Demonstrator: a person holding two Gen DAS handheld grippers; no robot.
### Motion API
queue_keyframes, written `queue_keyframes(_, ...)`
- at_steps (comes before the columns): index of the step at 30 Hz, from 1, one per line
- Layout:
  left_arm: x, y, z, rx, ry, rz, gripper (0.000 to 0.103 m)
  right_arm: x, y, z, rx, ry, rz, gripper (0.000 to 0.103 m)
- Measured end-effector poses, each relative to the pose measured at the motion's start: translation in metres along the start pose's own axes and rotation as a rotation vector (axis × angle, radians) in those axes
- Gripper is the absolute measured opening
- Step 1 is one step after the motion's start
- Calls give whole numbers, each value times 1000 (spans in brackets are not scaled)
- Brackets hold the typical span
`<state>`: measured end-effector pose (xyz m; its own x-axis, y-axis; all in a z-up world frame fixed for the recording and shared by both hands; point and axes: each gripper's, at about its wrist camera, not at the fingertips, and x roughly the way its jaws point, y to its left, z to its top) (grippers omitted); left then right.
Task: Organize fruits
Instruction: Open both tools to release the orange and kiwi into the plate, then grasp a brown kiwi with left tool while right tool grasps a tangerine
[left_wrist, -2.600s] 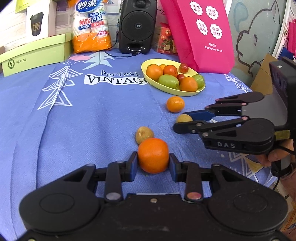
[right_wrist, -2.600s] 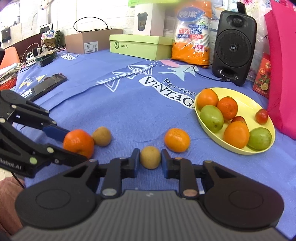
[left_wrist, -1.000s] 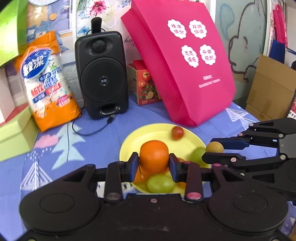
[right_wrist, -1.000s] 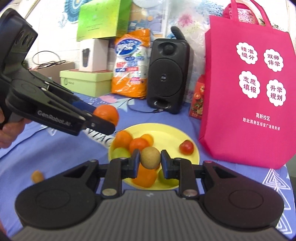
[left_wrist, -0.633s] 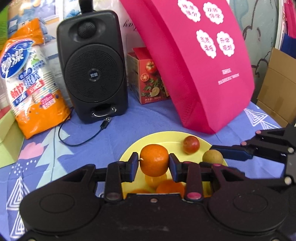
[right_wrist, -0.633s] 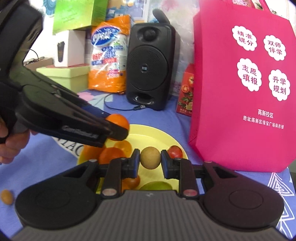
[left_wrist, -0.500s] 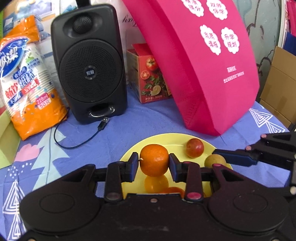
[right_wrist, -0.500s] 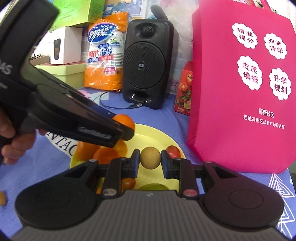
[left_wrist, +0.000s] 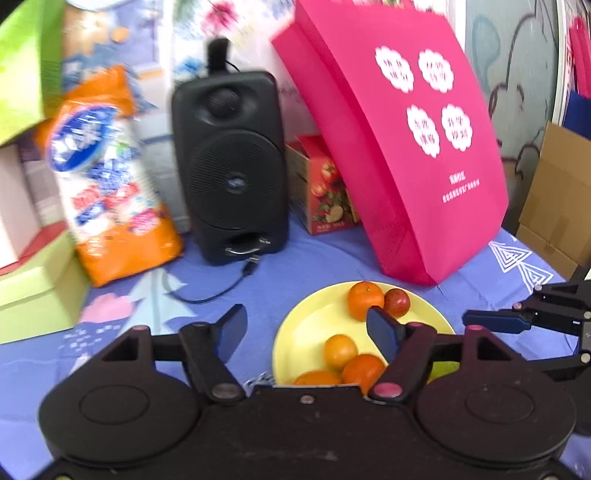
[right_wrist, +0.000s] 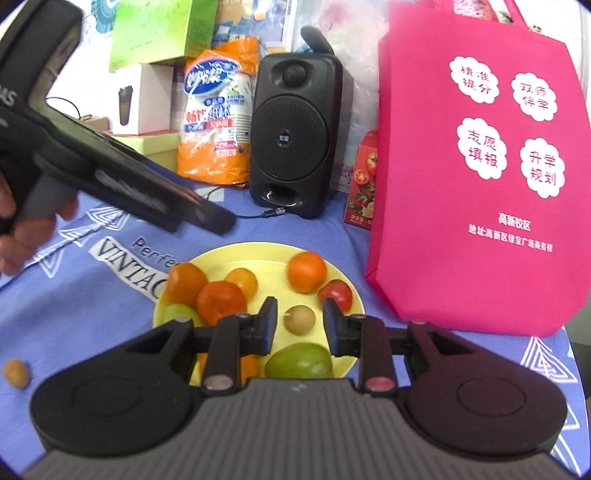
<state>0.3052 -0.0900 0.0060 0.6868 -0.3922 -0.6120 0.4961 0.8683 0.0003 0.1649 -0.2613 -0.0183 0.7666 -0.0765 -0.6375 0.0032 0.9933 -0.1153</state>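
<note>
Both grippers are hanging wide open and empty: the right gripper over the yellow plate, its jaws flanking 1 kiwi lying there; the left gripper over the plate's left rim. Only the right wrist view is showing 1 small fruit sitting on the blue tablecloth, near the table's left edge.
</note>
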Motion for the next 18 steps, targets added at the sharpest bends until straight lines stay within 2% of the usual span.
queue_keyframes(6,-57,8,-37,-11,-9,27,72,-33,25,-18,-23,-13,95,33)
queue_keyframes(10,-89,6,-74,-27,6,54,72,-42,52,-35,-64,20,147,37)
queue_keyframes(18,-127,-10,-133,-45,32,94,72,-49,95,-59,-106,83,205,38)
